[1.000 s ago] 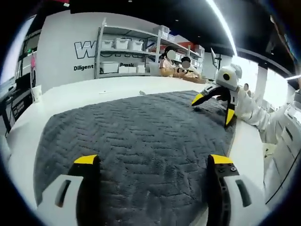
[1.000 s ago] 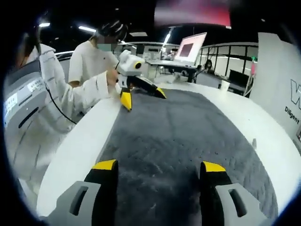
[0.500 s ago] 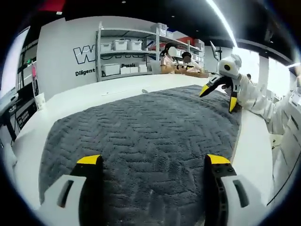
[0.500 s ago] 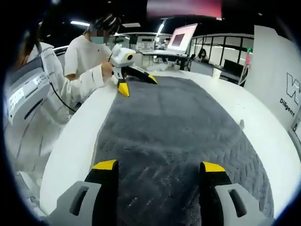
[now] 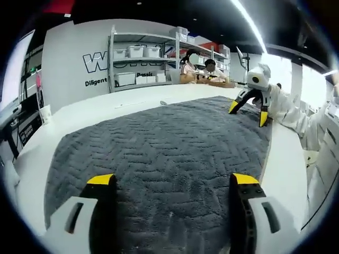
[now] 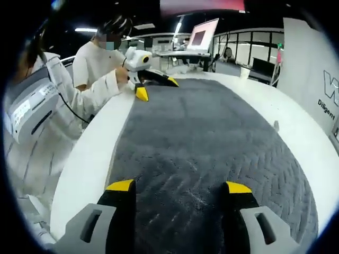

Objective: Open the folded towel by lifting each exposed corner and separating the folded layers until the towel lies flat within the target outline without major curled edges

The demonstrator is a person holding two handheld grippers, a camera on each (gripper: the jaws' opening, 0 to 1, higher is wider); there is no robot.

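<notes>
From my left gripper I look along two yellow-tipped jaws held wide apart, released, with nothing between them; under and ahead of them the grey towel lies spread across the white table, its herringbone pile flat and its edges showing no big curl that I can make out; at ten o'clock stands a shelving rack with white bins against the lettered wall; at two o'clock my right gripper sits over the towel's far corner, jaws splayed, tips pointing down at the cloth, though whether they touch it I cannot tell.

From my right gripper the jaws again rise spread and empty over the towel; at nine o'clock a white sleeve runs along the table edge; at eleven o'clock the left gripper hangs at the towel's far corner, jaws parted, one yellow tip at the cloth's edge; behind it stands a person in a white shirt; at one o'clock a monitor glows on a far desk.
</notes>
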